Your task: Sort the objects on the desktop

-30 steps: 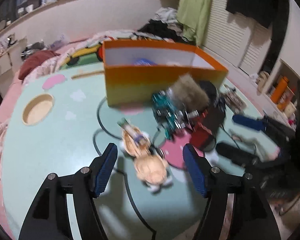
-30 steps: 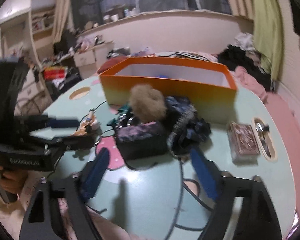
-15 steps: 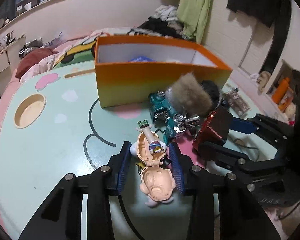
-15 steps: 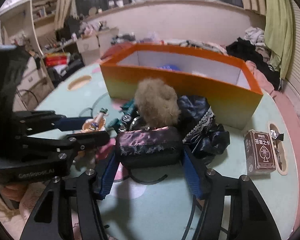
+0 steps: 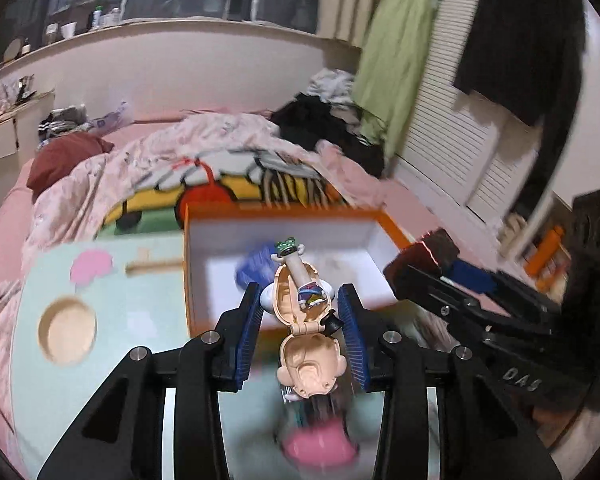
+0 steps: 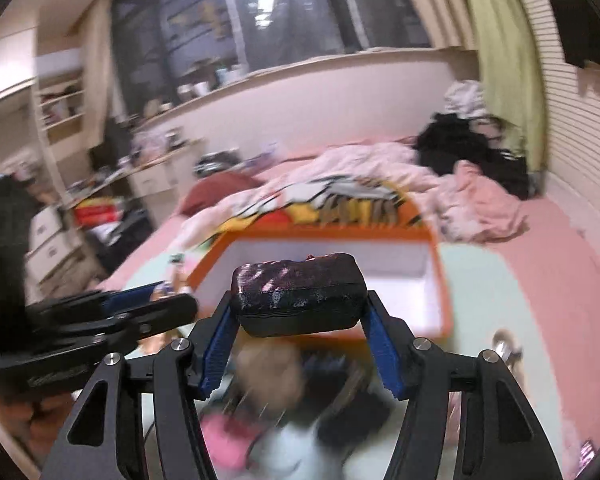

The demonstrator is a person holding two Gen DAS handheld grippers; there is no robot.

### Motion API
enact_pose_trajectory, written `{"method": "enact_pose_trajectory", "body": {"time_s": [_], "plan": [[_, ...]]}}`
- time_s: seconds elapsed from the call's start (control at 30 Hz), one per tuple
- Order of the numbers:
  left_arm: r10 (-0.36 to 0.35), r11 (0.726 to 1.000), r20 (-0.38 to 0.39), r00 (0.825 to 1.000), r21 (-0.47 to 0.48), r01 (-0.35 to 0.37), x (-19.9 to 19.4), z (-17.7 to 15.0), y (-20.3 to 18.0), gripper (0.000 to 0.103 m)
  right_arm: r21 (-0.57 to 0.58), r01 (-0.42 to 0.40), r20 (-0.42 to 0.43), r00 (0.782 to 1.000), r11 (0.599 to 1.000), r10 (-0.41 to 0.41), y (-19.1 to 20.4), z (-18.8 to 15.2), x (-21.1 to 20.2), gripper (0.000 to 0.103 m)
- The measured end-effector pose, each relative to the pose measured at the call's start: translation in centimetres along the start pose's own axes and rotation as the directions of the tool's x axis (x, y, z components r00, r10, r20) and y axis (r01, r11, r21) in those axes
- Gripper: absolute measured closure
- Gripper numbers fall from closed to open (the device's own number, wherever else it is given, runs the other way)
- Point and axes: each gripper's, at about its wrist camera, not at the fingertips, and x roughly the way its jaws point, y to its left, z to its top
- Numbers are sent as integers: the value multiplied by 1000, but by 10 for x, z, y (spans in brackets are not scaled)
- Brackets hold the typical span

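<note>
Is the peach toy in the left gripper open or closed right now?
Open. The hinged peach toy in the left gripper shows two shell halves splayed apart, with a small figure standing inside the upper half.

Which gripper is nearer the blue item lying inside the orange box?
Left. The left gripper, shut on the figurine, hangs right beside the blue item in the orange box. The right gripper, holding the dark pouch, is at the box's right wall.

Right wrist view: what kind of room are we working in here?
Most likely a bedroom. A bed with a rumpled pink duvet lies just behind the orange box, clothes are heaped by the louvred doors, and a cluttered dresser stands at left.
</note>
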Motion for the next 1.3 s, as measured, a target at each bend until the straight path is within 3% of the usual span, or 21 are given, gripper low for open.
{"method": "enact_pose_trajectory", "body": {"time_s": [0.13, 0.2, 0.23, 0.3, 0.33, 0.37, 0.57, 0.67, 0.83, 0.97, 1.07, 1.13, 1.3], "plan": [[57, 998, -28, 998, -40, -58, 41, 15, 10, 62, 9, 117, -30, 993, 993, -117, -9, 15, 42, 41], [68, 993, -81, 994, -92, -75, 62, 9, 19, 56, 4, 138, -77, 988, 990, -137, -13, 10, 62, 40], [62, 991, -104, 993, -109, -73, 69, 6, 23, 51, 4, 158, -107, 982, 987, -157, -17, 6, 70, 40], [83, 995, -56, 995, -45, -86, 67, 2, 17, 34, 11, 192, -154, 970, 981, -188, -23, -4, 82, 36], [84, 996, -40, 996, -25, -85, 65, 0, 15, 24, -9, 203, -134, 970, 979, -203, -22, -8, 81, 28], [78, 997, -36, 996, -21, -79, 64, -1, 13, 21, -35, 216, -113, 969, 976, -219, -20, -10, 78, 26], [17, 999, 18, 1000, -28, -16, 27, -5, 8, 21, -19, 215, 6, 977, 976, -215, -12, -12, 35, 22], [-11, 1000, 11, 1000, -17, 11, -1, -18, 6, 21, -10, 194, 21, 981, 981, -194, -8, -21, 6, 20], [16, 998, -52, 999, 58, -13, -30, -63, -3, 21, -49, 120, -103, 987, 992, -124, 3, -60, -23, 20], [84, 992, -132, 988, 110, -70, -26, -102, -4, 21, -45, 140, -216, 965, 989, -147, 0, -101, -24, 20], [132, 989, -217, 967, 91, -114, -6, -122, 1, 18, -51, 182, -283, 940, 982, -189, -6, -123, -14, 18], [229, 969, -175, 958, 134, -207, -1, -131, -5, 15, -75, 192, -285, 936, 979, -205, -4, -124, -11, 8], [218, 968, -179, 959, 163, -190, 1, -130, -13, 11, -77, 178, -289, 938, 981, -193, -7, -126, -6, 3]]}}
